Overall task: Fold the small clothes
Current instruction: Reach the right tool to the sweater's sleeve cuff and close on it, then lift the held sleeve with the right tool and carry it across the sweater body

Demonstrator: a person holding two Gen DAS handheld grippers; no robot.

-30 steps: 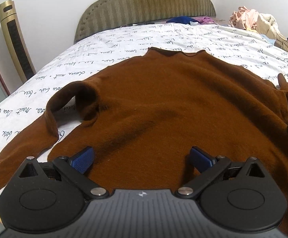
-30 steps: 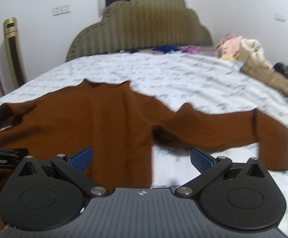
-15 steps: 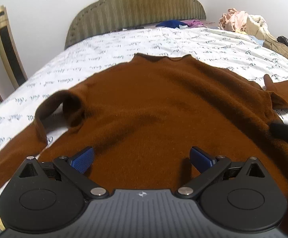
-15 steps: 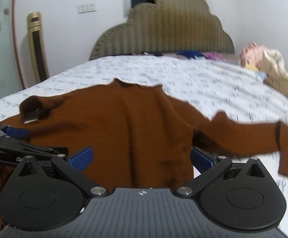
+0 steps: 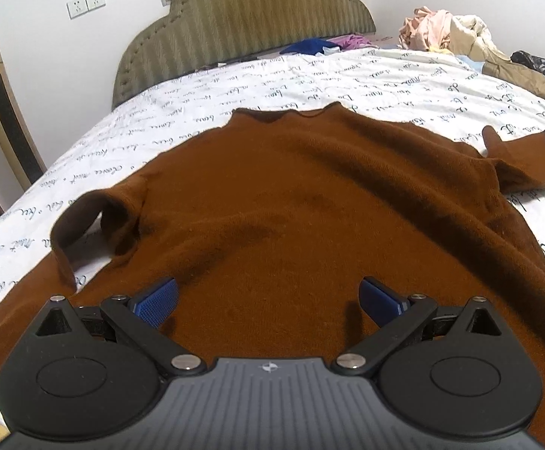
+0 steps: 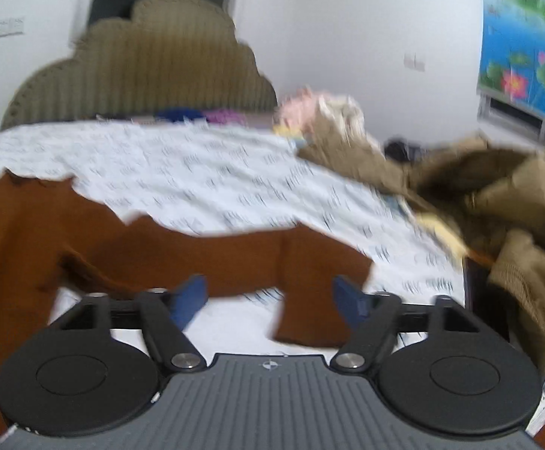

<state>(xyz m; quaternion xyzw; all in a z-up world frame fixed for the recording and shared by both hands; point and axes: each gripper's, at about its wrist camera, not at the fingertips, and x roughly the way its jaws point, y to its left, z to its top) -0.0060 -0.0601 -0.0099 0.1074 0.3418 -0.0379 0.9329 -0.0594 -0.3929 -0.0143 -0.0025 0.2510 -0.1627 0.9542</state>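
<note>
Brown knit sweater (image 5: pixel 291 206) lies flat, seemingly fuzzy, on script-printed sheet (image 5: pixel 347 71)

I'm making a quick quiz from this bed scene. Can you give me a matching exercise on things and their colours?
Things:
1. sweater
2. headboard
3. bedsheet
4. pads on the left gripper fingers

Colours:
a. white with dark script
b. blue
c. brown
d. olive green

Pairs: 1-c, 2-d, 3-a, 4-b
</note>
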